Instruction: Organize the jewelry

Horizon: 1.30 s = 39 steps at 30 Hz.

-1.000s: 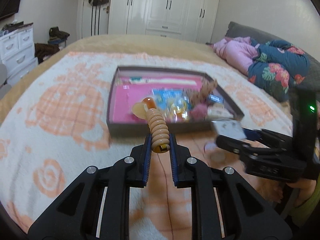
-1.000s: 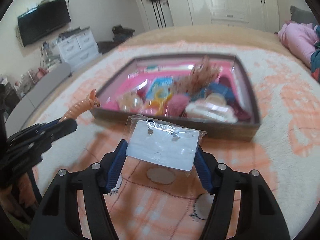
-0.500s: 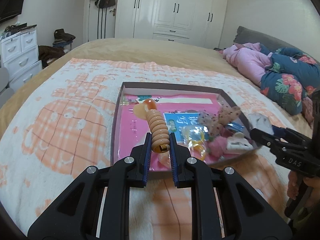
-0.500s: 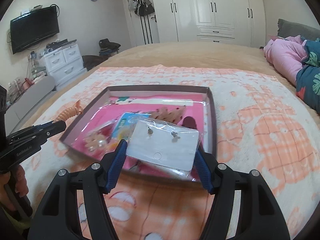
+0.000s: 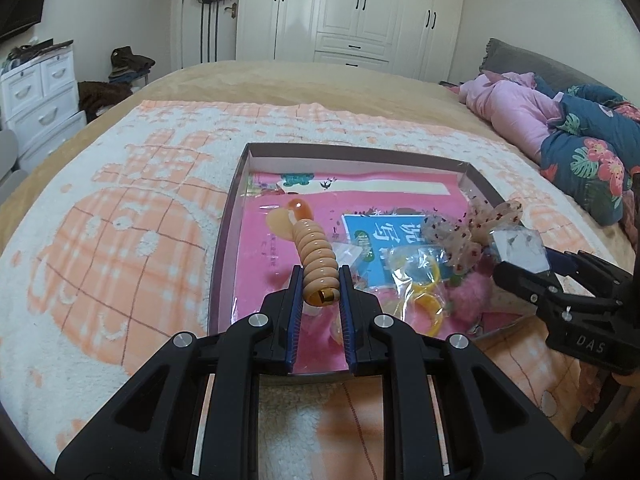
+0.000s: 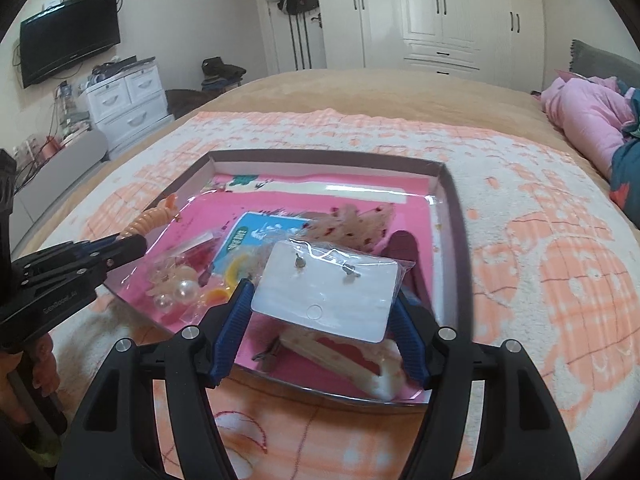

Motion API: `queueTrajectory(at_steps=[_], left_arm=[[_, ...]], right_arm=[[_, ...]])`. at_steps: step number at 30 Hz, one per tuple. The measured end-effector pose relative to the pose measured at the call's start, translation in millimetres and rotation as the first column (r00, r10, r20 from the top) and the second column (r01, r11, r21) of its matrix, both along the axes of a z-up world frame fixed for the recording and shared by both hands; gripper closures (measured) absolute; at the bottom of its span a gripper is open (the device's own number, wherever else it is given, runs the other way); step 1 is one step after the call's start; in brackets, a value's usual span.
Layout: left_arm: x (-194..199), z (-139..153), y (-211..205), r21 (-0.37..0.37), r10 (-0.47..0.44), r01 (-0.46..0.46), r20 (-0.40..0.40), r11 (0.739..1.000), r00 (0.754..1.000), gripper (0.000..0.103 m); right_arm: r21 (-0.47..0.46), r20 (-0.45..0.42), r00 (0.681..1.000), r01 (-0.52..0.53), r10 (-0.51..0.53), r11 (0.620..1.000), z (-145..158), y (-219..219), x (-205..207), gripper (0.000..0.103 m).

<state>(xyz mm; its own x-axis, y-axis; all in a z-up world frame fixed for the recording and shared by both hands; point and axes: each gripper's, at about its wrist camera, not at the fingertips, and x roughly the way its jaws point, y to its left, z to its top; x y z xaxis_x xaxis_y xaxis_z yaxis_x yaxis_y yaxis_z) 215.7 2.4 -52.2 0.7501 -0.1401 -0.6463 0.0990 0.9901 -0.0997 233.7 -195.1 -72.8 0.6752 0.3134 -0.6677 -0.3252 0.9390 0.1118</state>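
Jaws of the left gripper [image 5: 319,294] clamp the gold-capped end of a ribbed peach hair clip [image 5: 314,254], a light, stiff, slick plastic piece best pinched at that narrow end. Right gripper [image 6: 323,301] jaws, just easing apart, bracket a bagged earring card [image 6: 326,292] by its short edges; it looks thin and bendable. Both grippers tilt downward over the pink-lined box [image 5: 356,152] on the bed.
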Motion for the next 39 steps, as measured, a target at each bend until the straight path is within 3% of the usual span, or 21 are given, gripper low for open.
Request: queueTrajectory(at_steps=[12, 17, 22, 29, 33, 35, 39], left_arm=[[-5.6, 0.0, -0.8, 0.007, 0.010, -0.010, 0.005, 1.000, 1.000, 0.090], [-17.9, 7.4, 0.5, -0.007, 0.009, -0.009, 0.025, 1.000, 1.000, 0.076], [-35.1, 19.1, 2.0, -0.021, 0.011, -0.010, 0.060, 1.000, 0.998, 0.073], [-65.8, 34.6, 4.2, -0.020, 0.010, -0.008, 0.120, 1.000, 0.993, 0.057], [-81.8, 39.7, 4.1, -0.029, 0.008, -0.004, 0.142, 1.000, 0.990, 0.049], [-90.9, 41.9, 4.4, -0.038, 0.008, -0.002, 0.155, 0.999, 0.988, 0.039], [-104.0, 45.7, 4.1, -0.046, 0.003, 0.005, 0.173, 0.999, 0.985, 0.029]], right_arm=[[0.049, 0.019, 1.000, 0.008, -0.009, 0.999, 7.0, -8.0, -23.9, 0.025], [0.084, 0.042, 0.998, 0.048, -0.051, 0.995, 16.0, -20.6, -38.3, 0.020], [0.119, 0.073, 0.993, 0.081, -0.090, 0.990, 27.3, -33.3, -54.3, 0.018], [0.155, 0.127, 0.984, 0.104, -0.124, 0.982, 40.1, -45.2, -81.2, 0.014], [0.151, 0.162, 0.978, 0.109, -0.134, 0.982, 46.0, -46.8, -95.7, 0.012], [0.148, 0.180, 0.974, 0.112, -0.138, 0.983, 48.8, -45.8, -103.2, 0.009], [0.117, 0.252, 0.956, 0.124, -0.151, 0.985, 54.9, -43.1, -124.0, 0.007]])
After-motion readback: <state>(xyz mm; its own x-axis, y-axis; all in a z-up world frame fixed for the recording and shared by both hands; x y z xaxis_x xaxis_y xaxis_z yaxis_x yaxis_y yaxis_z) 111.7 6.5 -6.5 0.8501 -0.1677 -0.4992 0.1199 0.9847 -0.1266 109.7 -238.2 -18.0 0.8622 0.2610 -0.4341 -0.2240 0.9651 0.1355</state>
